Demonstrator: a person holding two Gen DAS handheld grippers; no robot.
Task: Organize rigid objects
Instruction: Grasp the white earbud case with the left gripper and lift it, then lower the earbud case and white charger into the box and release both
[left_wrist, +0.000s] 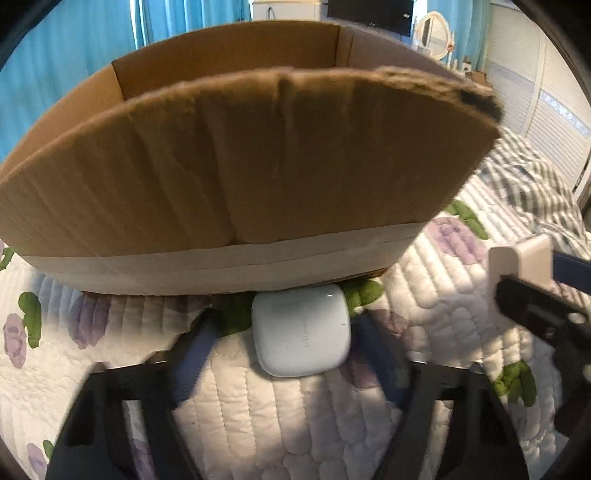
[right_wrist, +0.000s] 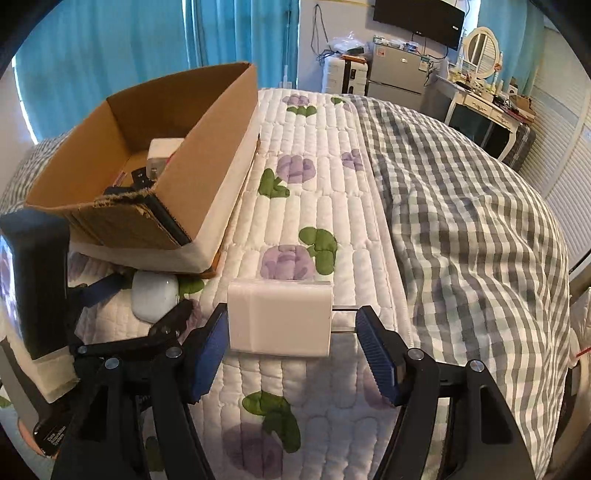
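Note:
A white earbud case (left_wrist: 301, 332) lies on the flowered quilt, tight against the foot of the cardboard box (left_wrist: 258, 166). My left gripper (left_wrist: 284, 339) straddles it. The right pad is at the case's side, while a strip of quilt shows between the left pad and the case, so it is open. My right gripper (right_wrist: 291, 321) is shut on a white charger block (right_wrist: 279, 317), whose metal prongs rest against the right pad; the block hangs just above the quilt. That charger (left_wrist: 521, 258) also shows at the right edge of the left wrist view. The case (right_wrist: 155, 299) and box (right_wrist: 207, 155) sit left of it.
The box holds a white plug-like item (right_wrist: 164, 147) and some dark things. A grey checked blanket (right_wrist: 461, 221) covers the bed's right half beside the quilt (right_wrist: 314, 184). Blue curtains, a small fridge (right_wrist: 395, 70) and a dressing table (right_wrist: 480, 99) stand beyond the bed.

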